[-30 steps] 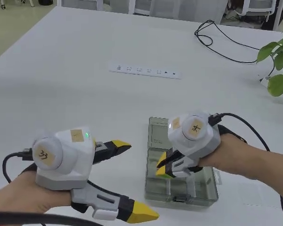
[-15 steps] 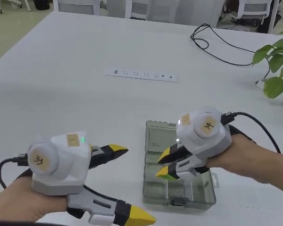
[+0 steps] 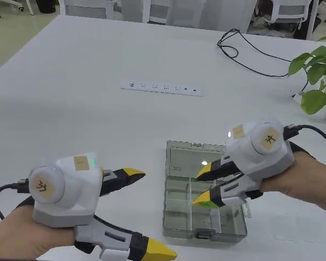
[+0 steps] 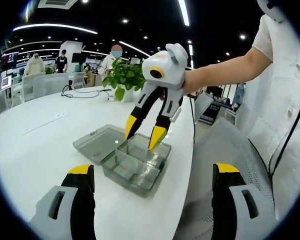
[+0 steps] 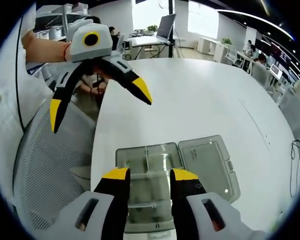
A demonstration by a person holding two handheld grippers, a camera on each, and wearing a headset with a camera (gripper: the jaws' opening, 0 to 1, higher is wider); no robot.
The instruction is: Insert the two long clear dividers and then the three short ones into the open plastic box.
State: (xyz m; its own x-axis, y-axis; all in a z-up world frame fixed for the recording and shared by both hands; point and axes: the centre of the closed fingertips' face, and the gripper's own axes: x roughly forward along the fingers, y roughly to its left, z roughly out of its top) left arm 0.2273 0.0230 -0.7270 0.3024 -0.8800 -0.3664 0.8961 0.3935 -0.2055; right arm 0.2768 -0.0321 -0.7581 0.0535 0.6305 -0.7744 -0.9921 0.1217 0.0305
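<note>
Plastic box (image 3: 182, 157) near table (image 3: 98, 81) edge, right gripper (image 3: 197, 190) half-parted over it, left gripper (image 3: 158, 214) gaping, both empty

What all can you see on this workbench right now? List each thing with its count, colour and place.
white table: one, white, under everything
clear rectangular plastic box: one, greyish clear, lid open, near edge
clear dividers: count unclear, clear, seated inside the box
white power strip: one, white, mid-table
black cable: one, black, far right
green leafy plant: one, green, right edge
left gripper: one, white with yellow tips, open, left of box
right gripper: one, same colours, open, above box
</note>
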